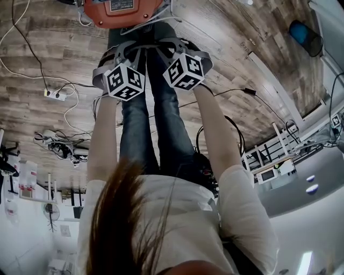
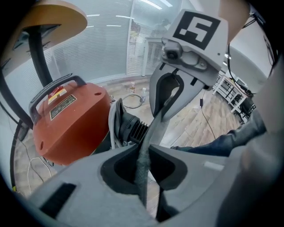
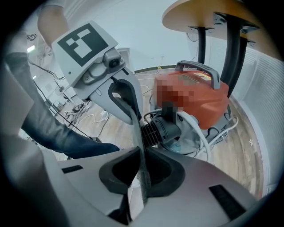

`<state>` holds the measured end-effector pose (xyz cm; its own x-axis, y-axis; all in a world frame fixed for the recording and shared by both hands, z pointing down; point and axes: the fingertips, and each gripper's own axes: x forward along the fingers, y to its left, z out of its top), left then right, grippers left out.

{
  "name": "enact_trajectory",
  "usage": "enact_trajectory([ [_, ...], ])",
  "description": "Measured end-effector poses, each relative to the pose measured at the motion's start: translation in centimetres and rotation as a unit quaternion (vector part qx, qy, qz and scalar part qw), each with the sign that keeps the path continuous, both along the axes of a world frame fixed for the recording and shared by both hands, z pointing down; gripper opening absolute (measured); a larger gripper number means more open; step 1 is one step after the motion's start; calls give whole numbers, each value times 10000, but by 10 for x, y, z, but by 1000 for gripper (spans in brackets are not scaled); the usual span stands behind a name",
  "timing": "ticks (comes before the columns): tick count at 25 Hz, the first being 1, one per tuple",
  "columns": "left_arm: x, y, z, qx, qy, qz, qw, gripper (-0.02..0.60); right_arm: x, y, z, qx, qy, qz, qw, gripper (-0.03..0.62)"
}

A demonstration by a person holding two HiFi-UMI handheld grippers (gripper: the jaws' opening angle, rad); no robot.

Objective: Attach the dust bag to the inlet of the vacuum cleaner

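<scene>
The orange vacuum cleaner (image 2: 71, 124) stands on the wooden floor, and its black ribbed inlet (image 2: 131, 128) faces both grippers. A grey fabric edge of the dust bag (image 2: 155, 128) is stretched taut between the two grippers, just in front of the inlet (image 3: 162, 128). My left gripper (image 2: 143, 153) is shut on one end of the fabric. My right gripper (image 3: 141, 166) is shut on the other end of the dust bag (image 3: 135, 128). In the head view both marker cubes sit side by side just below the vacuum (image 1: 121, 13). The rest of the bag is hidden.
A round wooden table (image 3: 208, 17) on black legs stands over the vacuum. A white hose (image 3: 199, 133) curls around the vacuum's base. The person's jeans-clad legs (image 1: 156, 123) stand right behind the grippers. A power strip (image 1: 56, 95) and cables lie on the floor to the left.
</scene>
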<state>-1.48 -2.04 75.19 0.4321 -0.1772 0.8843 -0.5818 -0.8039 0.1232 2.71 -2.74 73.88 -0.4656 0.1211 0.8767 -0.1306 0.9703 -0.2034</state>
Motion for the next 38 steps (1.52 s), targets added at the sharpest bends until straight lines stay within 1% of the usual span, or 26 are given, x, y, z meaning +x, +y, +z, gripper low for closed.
enact_trajectory([
  [2, 0, -2, 1, -20, -26, 50, 10000, 57, 1, -2, 1, -11, 3, 45, 10000, 35],
  [4, 0, -3, 1, -50, -9, -39, 10000, 58, -1, -4, 1, 8, 17, 6, 10000, 37],
  [7, -3, 0, 0, -112, 40, -428, 9990, 57, -4, -7, 0, 85, 55, -242, 9997, 37],
  [11, -7, 2, 2, -180, 76, -987, 9949, 57, -8, -9, 0, 146, 122, -651, 9977, 40],
  [13, -7, 3, 2, -179, 99, -1140, 9933, 57, -9, -10, 0, 148, 138, -822, 9964, 40],
  [15, -7, 3, 2, -182, 99, -1187, 9927, 57, -9, -10, 0, 122, 126, -881, 9960, 40],
  [17, -7, 0, 1, -150, 34, -1056, 9943, 57, -9, -11, 1, 55, 83, -724, 9973, 40],
  [21, -2, -6, -1, -88, -83, -557, 9984, 61, -2, -11, 1, -122, 10, -179, 9998, 40],
  [26, 0, -12, 0, -147, -204, 9, 9997, 69, 0, -10, 3, -236, -41, 159, 9996, 40],
  [28, 1, -14, 0, -124, -226, 113, 9996, 72, 1, -10, 3, -231, -42, 176, 9996, 41],
  [29, 1, -14, -1, -115, -215, 43, 9997, 72, 1, -11, 3, -190, -26, 103, 9998, 41],
  [30, 0, -14, -1, -116, -188, -121, 9997, 72, 0, -12, 2, -128, -3, -29, 9999, 41],
  [33, -5, -10, -1, -170, -94, -849, 9962, 72, -5, -15, 0, 90, 72, -662, 9977, 43],
  [35, -8, -7, 0, -216, -59, -1221, 9923, 72, -8, -14, 0, 187, 109, -1029, 9945, 43],
  [38, -8, -4, 1, -204, -49, -1494, 9886, 72, -9, -14, 0, 309, 197, -1471, 9884, 44],
])
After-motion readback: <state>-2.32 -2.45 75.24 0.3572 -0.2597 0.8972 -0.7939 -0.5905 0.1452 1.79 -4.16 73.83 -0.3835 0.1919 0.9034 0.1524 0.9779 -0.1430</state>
